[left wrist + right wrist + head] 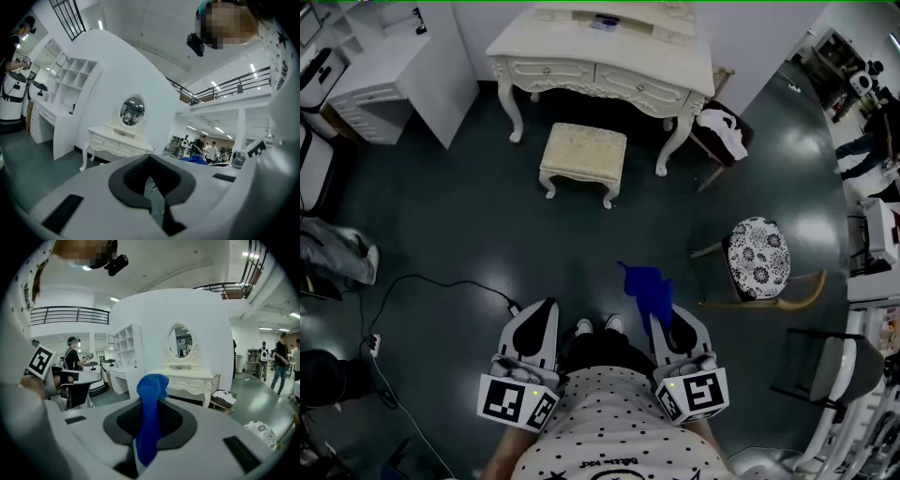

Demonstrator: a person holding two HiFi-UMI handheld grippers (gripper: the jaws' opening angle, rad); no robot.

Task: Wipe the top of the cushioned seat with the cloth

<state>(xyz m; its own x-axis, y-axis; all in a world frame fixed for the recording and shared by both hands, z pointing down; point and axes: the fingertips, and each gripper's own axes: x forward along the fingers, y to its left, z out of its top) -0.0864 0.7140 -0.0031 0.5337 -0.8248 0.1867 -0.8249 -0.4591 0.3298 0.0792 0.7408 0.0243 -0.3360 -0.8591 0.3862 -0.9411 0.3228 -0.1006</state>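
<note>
1. Two claws show; the left claw (544, 307) is closed with nothing in it; the right claw (667, 314) pinches one blue cloth (645, 286), which sticks out past its tips.
2. One cushioned seat (584, 150) stands on the floor in front of one white desk (572, 42), well apart from the cloth.

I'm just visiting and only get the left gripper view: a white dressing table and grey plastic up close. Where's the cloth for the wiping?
Observer: The blue cloth is clamped in the right gripper, its end sticking out past the jaws.
Operator: And the cushioned seat?
Observer: The cream stool stands on the floor in front of the dressing table, well ahead of both grippers, with nothing touching it.
Operator: Any other seat around?
Observer: A round floral chair stands off to the person's right.
</note>
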